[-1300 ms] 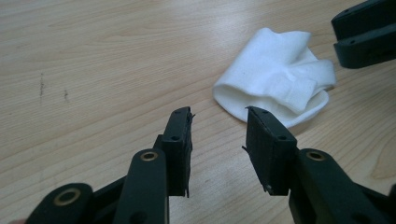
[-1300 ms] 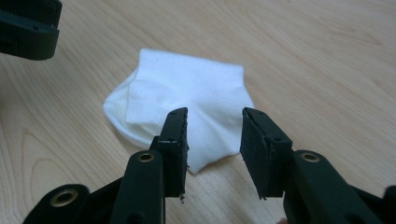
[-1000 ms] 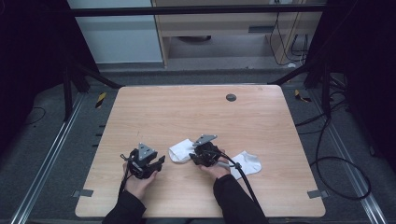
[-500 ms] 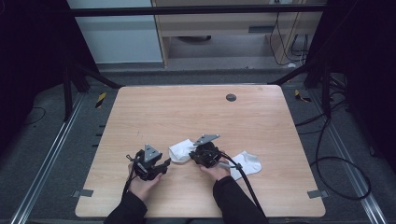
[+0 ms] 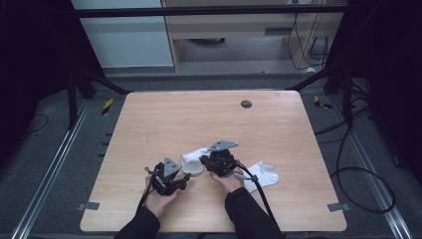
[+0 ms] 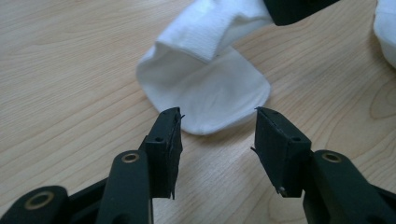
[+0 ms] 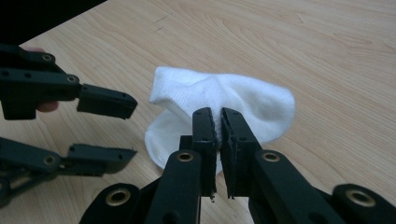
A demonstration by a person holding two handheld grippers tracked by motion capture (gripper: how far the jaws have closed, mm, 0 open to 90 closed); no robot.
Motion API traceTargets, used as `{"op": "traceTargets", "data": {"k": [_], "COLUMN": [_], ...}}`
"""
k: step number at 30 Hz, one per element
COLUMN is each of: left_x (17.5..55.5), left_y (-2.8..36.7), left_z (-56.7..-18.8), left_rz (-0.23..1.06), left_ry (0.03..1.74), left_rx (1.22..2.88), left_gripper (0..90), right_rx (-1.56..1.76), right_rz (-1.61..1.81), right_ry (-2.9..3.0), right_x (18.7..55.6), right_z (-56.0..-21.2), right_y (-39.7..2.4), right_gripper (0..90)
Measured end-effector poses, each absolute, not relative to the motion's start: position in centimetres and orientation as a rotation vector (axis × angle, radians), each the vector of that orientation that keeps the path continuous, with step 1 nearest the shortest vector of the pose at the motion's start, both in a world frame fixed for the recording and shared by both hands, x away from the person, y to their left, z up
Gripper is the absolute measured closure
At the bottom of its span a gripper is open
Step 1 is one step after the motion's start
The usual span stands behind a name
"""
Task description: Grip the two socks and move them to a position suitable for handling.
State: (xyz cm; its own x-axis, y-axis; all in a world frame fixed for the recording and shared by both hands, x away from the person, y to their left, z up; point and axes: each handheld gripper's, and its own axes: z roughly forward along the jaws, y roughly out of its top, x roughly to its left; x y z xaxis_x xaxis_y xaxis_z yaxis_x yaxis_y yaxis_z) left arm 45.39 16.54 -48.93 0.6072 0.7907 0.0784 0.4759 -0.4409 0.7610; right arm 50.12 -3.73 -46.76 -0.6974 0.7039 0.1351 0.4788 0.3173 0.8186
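A white sock (image 5: 193, 160) lies folded on the wooden table (image 5: 164, 119), near its front middle. My right gripper (image 7: 217, 122) is shut on this sock's (image 7: 233, 100) fabric and holds part of it up off the wood. My left gripper (image 6: 218, 122) stands open just short of the sock's (image 6: 205, 88) rounded end, jaws to either side, not touching it. From the right gripper view the left gripper (image 7: 121, 126) shows at the left, open. A second white sock (image 5: 263, 173) lies flat to the right of my right hand.
A dark round hole (image 5: 246, 104) sits in the table near its far edge. Black cables (image 5: 259, 191) trail from the grippers toward the front edge. A metal frame and floor cables surround the table.
My left gripper has moved right, up to the sock's end. The right gripper has stayed shut on the sock in the same place.
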Motion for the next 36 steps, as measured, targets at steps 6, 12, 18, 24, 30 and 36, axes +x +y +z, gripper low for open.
{"op": "traceTargets", "data": {"k": [6, 12, 18, 24, 30, 36], "left_x": [45.5, 45.7, 45.9, 46.1, 46.1, 45.6], "left_y": [15.8, 15.5, 15.3, 15.1, 15.1, 15.4], "left_z": [-49.4, -49.9, -50.1, -50.0, -50.0, -49.2], "left_rz": [0.568, 0.561, 0.535, 0.508, 0.497, 0.504], "left_ry": [0.965, 0.957, 0.946, 0.948, 0.949, 0.934], "left_rx": [2.141, 2.166, 2.183, 2.186, 2.186, 2.147], "left_gripper": [56.0, 66.9, 79.6, 89.4, 90.0, 90.0], "right_rx": [1.088, 1.107, 1.112, 1.128, 1.138, 1.177], "right_rz": [1.35, 1.35, 1.36, 1.363, 1.366, 1.386], "right_ry": [2.323, 2.316, 2.314, 2.305, 2.289, 2.25], "right_x": [50.0, 50.0, 49.9, 50.0, 50.0, 50.0], "right_z": [-46.5, -46.7, -46.6, -46.6, -46.6, -46.3], "right_y": [-3.6, -3.7, -3.6, -3.8, -4.2, -4.8], "right_gripper": [84.7, 84.6, 84.7, 84.7, 84.7, 84.7]}}
